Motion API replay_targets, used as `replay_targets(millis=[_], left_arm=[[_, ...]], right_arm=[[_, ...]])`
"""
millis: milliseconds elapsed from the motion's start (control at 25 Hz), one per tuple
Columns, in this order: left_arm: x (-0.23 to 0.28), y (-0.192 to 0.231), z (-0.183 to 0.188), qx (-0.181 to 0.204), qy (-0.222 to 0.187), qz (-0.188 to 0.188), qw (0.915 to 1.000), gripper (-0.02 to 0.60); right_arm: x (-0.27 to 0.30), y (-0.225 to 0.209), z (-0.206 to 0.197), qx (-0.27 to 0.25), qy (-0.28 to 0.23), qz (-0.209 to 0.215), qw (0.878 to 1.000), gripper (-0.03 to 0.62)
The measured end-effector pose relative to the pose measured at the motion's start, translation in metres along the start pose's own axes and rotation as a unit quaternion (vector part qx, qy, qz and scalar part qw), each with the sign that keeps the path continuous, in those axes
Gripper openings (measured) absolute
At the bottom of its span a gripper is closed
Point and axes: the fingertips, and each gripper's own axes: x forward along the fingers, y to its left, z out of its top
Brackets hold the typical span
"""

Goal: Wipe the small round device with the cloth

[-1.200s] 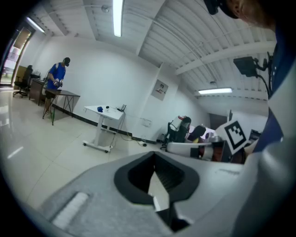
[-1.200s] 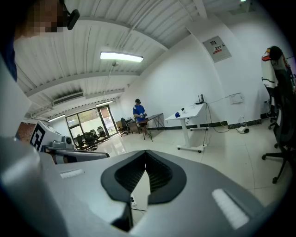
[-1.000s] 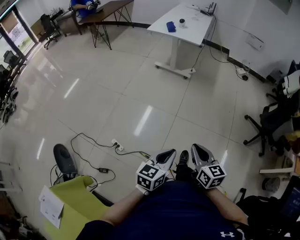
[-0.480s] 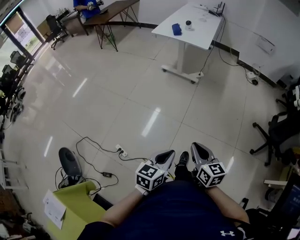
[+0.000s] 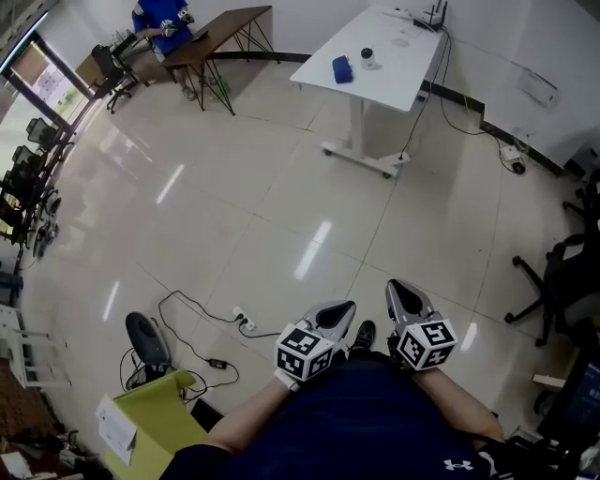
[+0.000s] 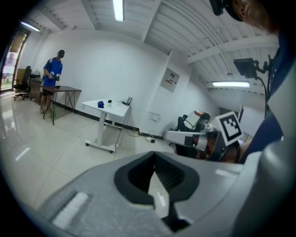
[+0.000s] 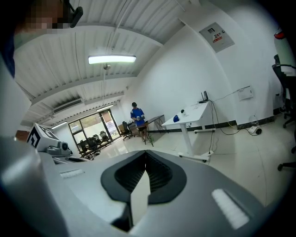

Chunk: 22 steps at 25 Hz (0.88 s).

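Observation:
Far off at the top of the head view stands a white table (image 5: 386, 49). A blue cloth (image 5: 342, 68) lies on it, and beside the cloth is the small round device (image 5: 367, 56). Both grippers are held close to the person's body, well away from the table. The left gripper (image 5: 341, 312) is shut and empty, and so is the right gripper (image 5: 397, 289). The left gripper view shows the table (image 6: 115, 109), cloth (image 6: 100, 104) and device (image 6: 110, 101) across the room. The right gripper view shows the cloth (image 7: 176, 118) and device (image 7: 182, 111) as small and distant.
A wide tiled floor (image 5: 234, 187) lies between me and the table. A power strip with cables (image 5: 240, 322), a black object (image 5: 144, 337) and a yellow-green item (image 5: 159, 412) are at lower left. Office chairs (image 5: 558, 277) stand at the right. A person in blue (image 5: 159, 14) stands at a brown desk (image 5: 220, 26).
The head view has shifted a little, so the floor items sit lower in the frame. Both grippers stay shut in front of the body.

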Motion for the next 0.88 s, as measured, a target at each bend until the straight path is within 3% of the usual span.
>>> replay_targets(millis=[560, 880], left_arm=[[0.033, 0.032, 0.036, -0.004, -0.012, 0.034, 0.9993, 0.002], [0.07, 0.07, 0.054, -0.008, -0.007, 0.01, 0.9999, 0.002]], right_arm=[[0.042, -0.031, 0.016, 0.007, 0.02, 0.017, 1.0, 0.011], [0.086, -0.06, 0.028, 0.003, 0.027, -0.009, 1.0, 0.011]])
